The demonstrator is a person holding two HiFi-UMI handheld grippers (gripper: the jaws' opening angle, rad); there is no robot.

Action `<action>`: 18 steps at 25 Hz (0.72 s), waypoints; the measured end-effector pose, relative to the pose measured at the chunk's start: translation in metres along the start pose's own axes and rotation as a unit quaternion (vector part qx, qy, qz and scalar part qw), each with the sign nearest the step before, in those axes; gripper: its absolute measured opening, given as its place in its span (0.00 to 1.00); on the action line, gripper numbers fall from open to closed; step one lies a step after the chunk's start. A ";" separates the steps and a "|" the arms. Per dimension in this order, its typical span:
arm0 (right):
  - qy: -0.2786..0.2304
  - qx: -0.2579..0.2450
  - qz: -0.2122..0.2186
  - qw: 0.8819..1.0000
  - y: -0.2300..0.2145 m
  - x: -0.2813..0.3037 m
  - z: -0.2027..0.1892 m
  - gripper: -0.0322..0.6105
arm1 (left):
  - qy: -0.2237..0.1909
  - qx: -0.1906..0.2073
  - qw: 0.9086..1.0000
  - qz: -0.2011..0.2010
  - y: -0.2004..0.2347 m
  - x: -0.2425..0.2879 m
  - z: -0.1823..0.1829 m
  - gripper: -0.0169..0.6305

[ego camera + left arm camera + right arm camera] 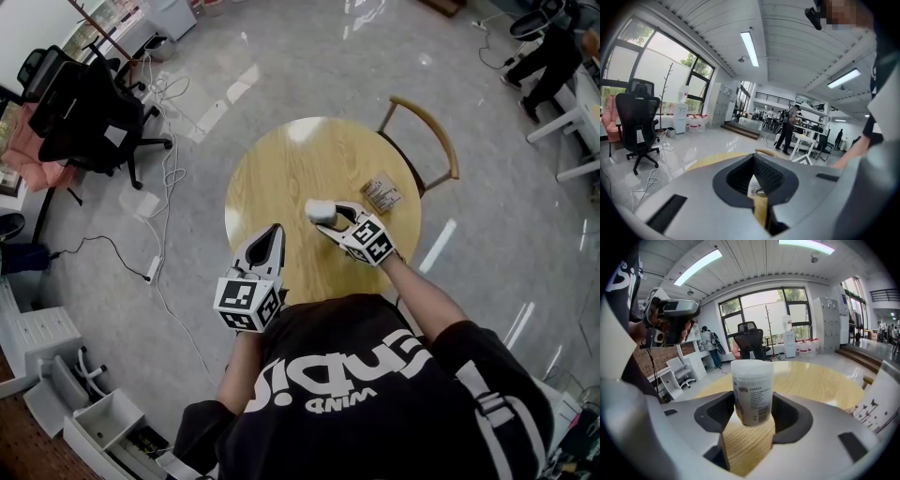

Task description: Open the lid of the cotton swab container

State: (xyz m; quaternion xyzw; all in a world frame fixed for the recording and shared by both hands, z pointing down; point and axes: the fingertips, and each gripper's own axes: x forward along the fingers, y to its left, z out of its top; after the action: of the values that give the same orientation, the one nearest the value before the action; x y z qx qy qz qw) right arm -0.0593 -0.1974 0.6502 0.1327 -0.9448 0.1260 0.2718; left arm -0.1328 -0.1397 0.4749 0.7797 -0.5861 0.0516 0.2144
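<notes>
The cotton swab container (751, 390) is a smooth, cloudy-white plastic cylinder with a flat lid on top and a printed label. It stands upright between the jaws of the right gripper (753, 405), whose dark pads clamp its lower sides, and its base appears clear of the table (281, 164). The table is round, pale, fine-grained wood, its top mostly bare. A small printed box (381, 193) lies near the far right rim, well apart from the container, beside a chair (427, 122) with a curved wooden back. The left gripper (274, 234) hovers over the near rim, jaws clenched together on nothing. Glossy floor lies open round the table
</notes>
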 end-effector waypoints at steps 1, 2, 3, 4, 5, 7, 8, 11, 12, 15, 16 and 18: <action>-0.004 -0.001 0.001 1.000 0.001 -0.004 0.003 0.42 | 0.000 0.000 1.000 -0.001 0.000 0.000 0.000 0.04; -0.009 -0.001 0.004 1.000 0.002 -0.009 0.007 0.42 | 0.000 -0.001 1.000 -0.003 -0.001 0.000 -0.001 0.04; -0.014 -0.002 0.006 1.000 0.003 -0.014 0.011 0.42 | 0.000 -0.001 1.000 -0.005 -0.002 0.001 -0.001 0.04; -0.018 -0.003 0.009 1.000 0.006 -0.018 0.016 0.42 | 0.001 -0.001 1.000 -0.007 -0.003 0.001 -0.001 0.04; -0.021 -0.006 0.011 1.000 0.008 -0.023 0.020 0.42 | 0.001 -0.001 1.000 -0.009 -0.003 0.001 0.000 0.04; -0.030 -0.013 0.013 0.999 0.014 -0.031 0.031 0.42 | -0.001 -0.001 1.000 -0.013 -0.002 0.001 0.001 0.04; -0.036 -0.013 0.015 0.999 0.018 -0.035 0.037 0.42 | -0.002 -0.001 1.000 -0.014 -0.002 0.000 0.002 0.04; -0.056 -0.011 0.017 0.998 0.025 -0.048 0.053 0.42 | -0.007 -0.003 1.000 -0.019 -0.001 -0.001 0.004 0.04; -0.061 -0.011 0.016 0.998 0.027 -0.053 0.058 0.42 | -0.009 -0.003 1.000 -0.021 -0.002 -0.001 0.004 0.04; -0.073 -0.014 0.011 0.997 0.031 -0.067 0.071 0.42 | -0.011 -0.002 1.000 -0.024 -0.004 -0.002 0.007 0.04; -0.078 -0.012 0.010 0.997 0.033 -0.071 0.075 0.42 | -0.012 -0.001 1.000 -0.025 -0.004 -0.003 0.007 0.04; -0.088 -0.006 0.008 0.996 0.035 -0.080 0.082 0.42 | -0.013 0.001 1.000 -0.026 -0.004 -0.005 0.009 0.04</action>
State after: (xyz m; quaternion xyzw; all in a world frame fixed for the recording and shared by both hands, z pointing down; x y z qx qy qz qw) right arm -0.0451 -0.1753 0.5329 0.1342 -0.9669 0.1101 0.1871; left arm -0.1326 -0.1377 0.4642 0.7956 -0.5682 0.0367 0.2070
